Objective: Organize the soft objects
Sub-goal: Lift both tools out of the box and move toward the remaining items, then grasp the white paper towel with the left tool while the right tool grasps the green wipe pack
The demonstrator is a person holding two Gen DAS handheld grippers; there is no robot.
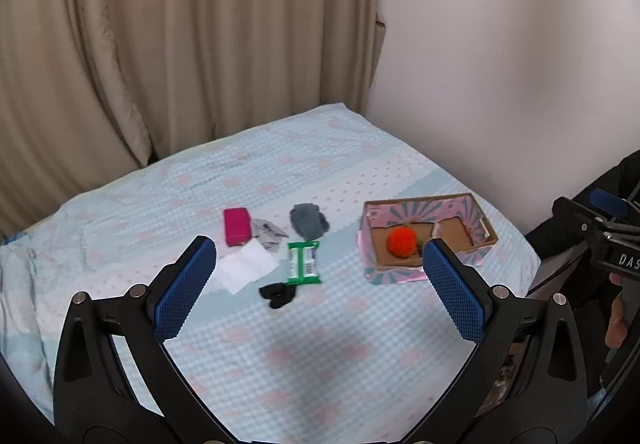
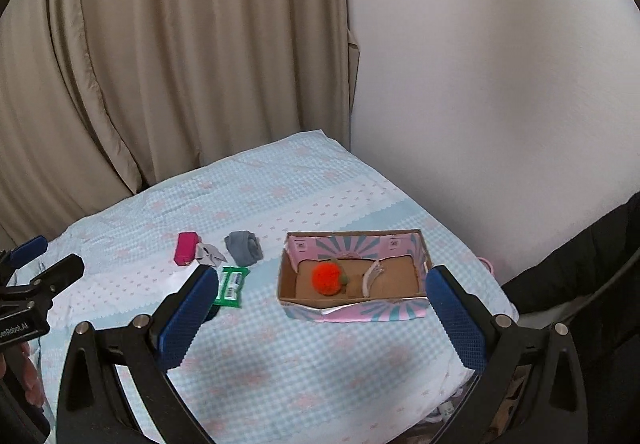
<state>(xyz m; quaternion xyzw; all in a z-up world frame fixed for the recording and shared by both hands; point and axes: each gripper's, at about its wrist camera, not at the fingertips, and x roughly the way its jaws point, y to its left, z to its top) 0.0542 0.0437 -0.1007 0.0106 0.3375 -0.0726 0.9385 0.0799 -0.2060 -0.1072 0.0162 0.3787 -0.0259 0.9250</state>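
The box point(image 2: 352, 302) sits on the bed point(image 1: 280, 364) near its right edge, and an orange pom-pom point(image 2: 327, 278) already lies on its cardboard floor, left of a loose inner flap. The remaining soft things are grouped toward the middle of the bed, well apart from the box: a grey sock roll point(image 1: 309, 225), a crumpled light-grey cloth point(image 1: 267, 234) touching a magenta block point(image 1: 237, 226), a white tissue point(image 1: 246, 269), a green packet point(image 1: 305, 262) and a black sock point(image 1: 279, 294) just beside the packet's near end.

Both tools hover above the bed with nothing held. The left hand-held gripper point(image 1: 320, 280) has its jaws spread wide, and the right hand-held gripper point(image 2: 322, 318) is likewise released, framing the box.

The next pick probably belongs to the left one, since the black sock lies closest between its pads. To do it well, I would come down straight over the sock, keep clear of the packet's edge, press lightly into the quilt so both layers are caught, then close fully before lifting. Thin fabric may slip or drag the packet along.
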